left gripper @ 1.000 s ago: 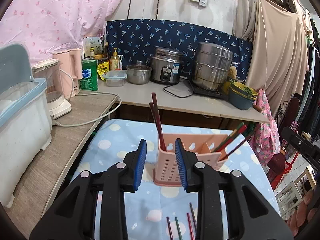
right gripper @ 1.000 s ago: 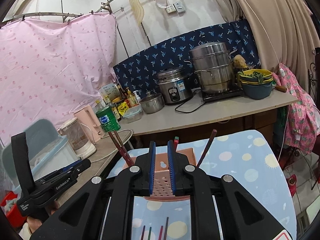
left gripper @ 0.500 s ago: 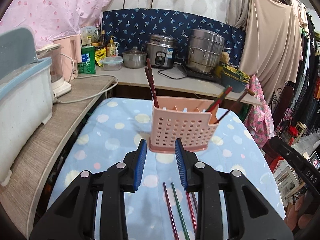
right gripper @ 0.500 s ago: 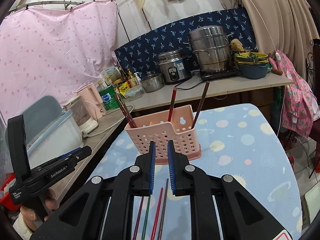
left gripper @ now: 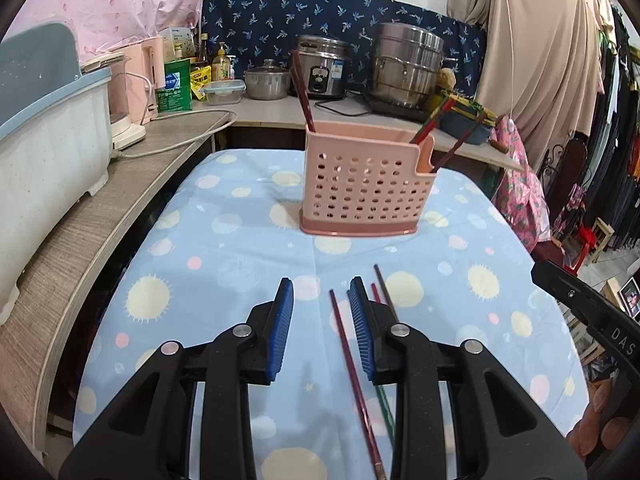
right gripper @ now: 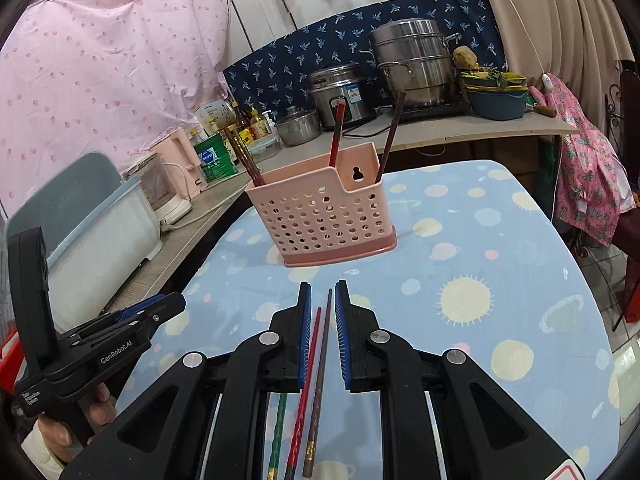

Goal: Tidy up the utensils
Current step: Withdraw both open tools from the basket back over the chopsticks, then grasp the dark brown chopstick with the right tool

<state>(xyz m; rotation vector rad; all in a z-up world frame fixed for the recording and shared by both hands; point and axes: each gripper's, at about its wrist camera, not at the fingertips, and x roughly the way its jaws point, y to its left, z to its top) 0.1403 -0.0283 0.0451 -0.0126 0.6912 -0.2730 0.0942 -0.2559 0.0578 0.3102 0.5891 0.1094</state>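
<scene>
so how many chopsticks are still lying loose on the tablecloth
4: a dark red one, a green one, a bright red one and a brown one, side by side under the grippers. Others may hide beneath them.

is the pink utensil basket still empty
No, the pink utensil basket already has several chopsticks standing upright in it.

One pink perforated utensil caddy (right gripper: 324, 216) stands on the one dotted blue tablecloth (right gripper: 480, 280). Four chopsticks (right gripper: 336, 136) stand in it. At least three loose chopsticks (right gripper: 320, 356) lie on the cloth: brown, red and green.
</scene>
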